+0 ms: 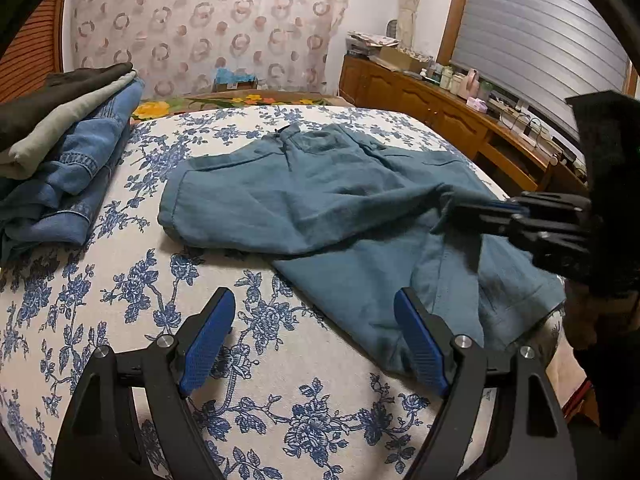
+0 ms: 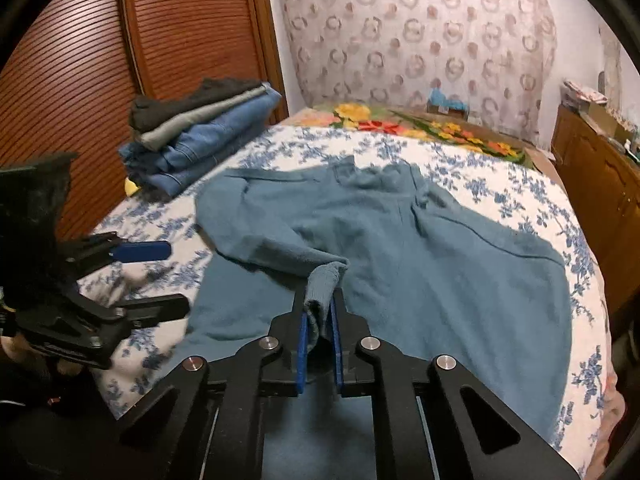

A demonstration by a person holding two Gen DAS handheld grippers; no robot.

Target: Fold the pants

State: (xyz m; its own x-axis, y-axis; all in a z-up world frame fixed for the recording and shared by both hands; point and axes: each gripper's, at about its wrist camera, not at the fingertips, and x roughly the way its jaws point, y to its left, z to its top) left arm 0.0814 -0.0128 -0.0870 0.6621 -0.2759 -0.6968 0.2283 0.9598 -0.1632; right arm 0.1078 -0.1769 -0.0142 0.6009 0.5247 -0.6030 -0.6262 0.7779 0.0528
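Note:
Teal-blue pants (image 1: 320, 196) lie spread and rumpled on the bed, waistband toward the far side; they also fill the middle of the right wrist view (image 2: 420, 248). My right gripper (image 2: 319, 304) is shut on a ribbed cuff of the pants (image 2: 324, 280) and holds it lifted over the fabric; it shows from the side in the left wrist view (image 1: 460, 210). My left gripper (image 1: 314, 308) is open and empty, low over the bedspread at the pants' near edge; it also shows at the left of the right wrist view (image 2: 176, 276).
A stack of folded clothes, dark, grey and denim (image 1: 60, 152) (image 2: 200, 132), sits at the bed's far left. The blue floral bedspread (image 1: 120, 288) covers the bed. A wooden louvered door (image 2: 80, 60) stands at left, a cluttered wooden cabinet (image 1: 440, 108) at right.

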